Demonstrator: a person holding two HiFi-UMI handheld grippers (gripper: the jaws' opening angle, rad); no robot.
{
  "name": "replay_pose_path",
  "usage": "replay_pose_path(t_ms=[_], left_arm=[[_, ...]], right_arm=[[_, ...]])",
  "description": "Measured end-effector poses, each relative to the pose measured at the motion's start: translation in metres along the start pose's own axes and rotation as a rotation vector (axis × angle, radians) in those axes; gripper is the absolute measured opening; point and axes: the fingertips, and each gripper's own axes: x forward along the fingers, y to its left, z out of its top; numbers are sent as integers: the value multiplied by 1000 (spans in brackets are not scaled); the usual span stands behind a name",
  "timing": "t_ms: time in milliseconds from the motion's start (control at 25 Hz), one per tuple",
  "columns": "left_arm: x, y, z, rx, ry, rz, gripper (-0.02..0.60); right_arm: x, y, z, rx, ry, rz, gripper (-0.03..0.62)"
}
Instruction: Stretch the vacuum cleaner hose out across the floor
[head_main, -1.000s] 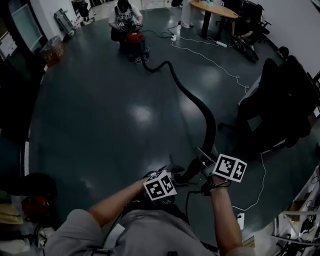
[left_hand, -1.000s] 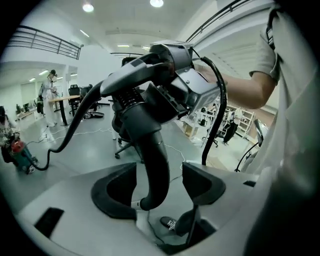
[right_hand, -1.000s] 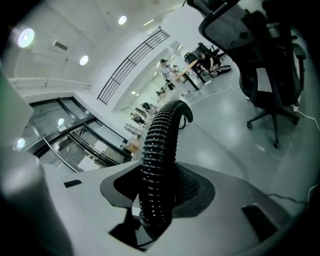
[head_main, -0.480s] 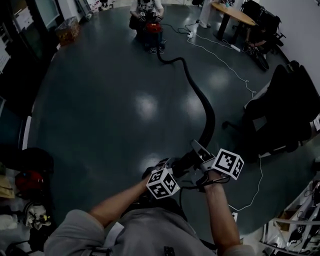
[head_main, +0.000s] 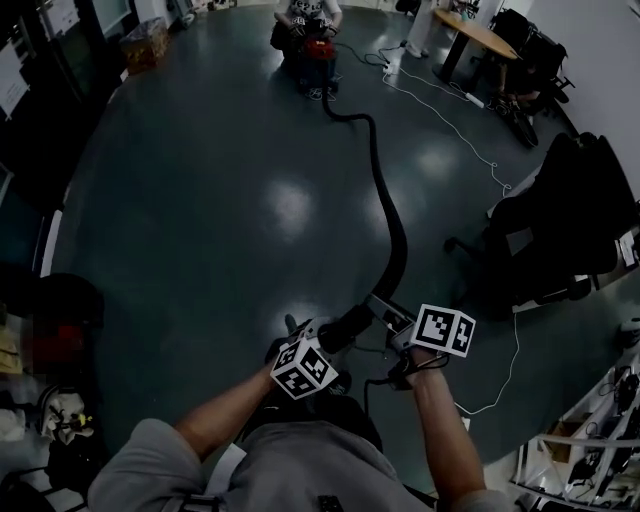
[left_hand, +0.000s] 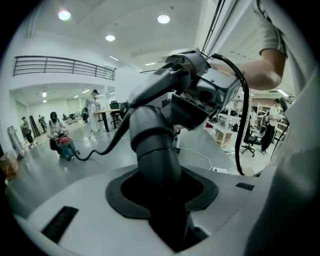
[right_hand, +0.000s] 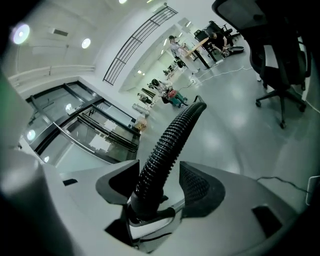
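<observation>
The hose (head_main: 385, 215) runs away from the fingers in a long, loosely waving line over the floor (head_main: 200, 200), with a kink well out ahead where it meets the red vacuum cleaner (head_main: 318, 48) at the far end of the room. A person (head_main: 308, 12) crouches just behind that machine.

Its near end is up off the floor, between both sets of fingers. The left gripper (left_hand: 161, 186) has just been closing, and its fingers (left_hand: 125, 192) are now clenched around the smooth end tube (left_hand: 152, 145). The right gripper (right_hand: 157, 187) has just been opening. The ribbed hose (right_hand: 170, 137) passes between its fingers (right_hand: 200, 187) with a gap on each side – released, not grasping.

The step in hand looks like a change of grip during the pull-out, with the left taking the load while the right lets go. The bends suggest some slack remains. The next move probably calls for drawing the end further back from the cleaner, keeping the left grip firm and steering wide of the office chair (head_main: 570, 210) to the right of the fingers.
</observation>
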Motion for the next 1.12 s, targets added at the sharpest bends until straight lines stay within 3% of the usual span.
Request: replay_pose_path(t_ms=[120, 200, 320, 400, 640, 800, 920, 1040, 1120], left_arm=[[-4, 3, -4, -27, 31, 57, 149], [-11, 0, -5, -12, 63, 87, 144], [-28, -14, -6, 23, 120, 131, 137], [-35, -23, -2, 34, 150, 166, 135], [-48, -47, 9, 24, 212, 227, 130], [-71, -68, 6, 44, 230, 211, 130], [-91, -82, 3, 55, 215, 203, 130], [-120, -86, -17, 75, 221, 201, 129], [-142, -89, -35, 99, 233, 201, 129]], right_arm=[[-23, -15, -2, -112, 42, 2, 233], [-42, -29, 1, -354, 79, -31, 233], [-62, -49, 6, -876, 157, -87, 233], [-62, -64, 12, -1169, 220, -88, 233], [-30, -73, 35, -1709, 315, 5, 233], [9, -59, 6, -2051, 430, 133, 265], [35, -70, -12, -2183, 521, 101, 265], [45, -79, -24, -2149, 616, 1, 262], [41, -78, -43, -2111, 644, -14, 235]])
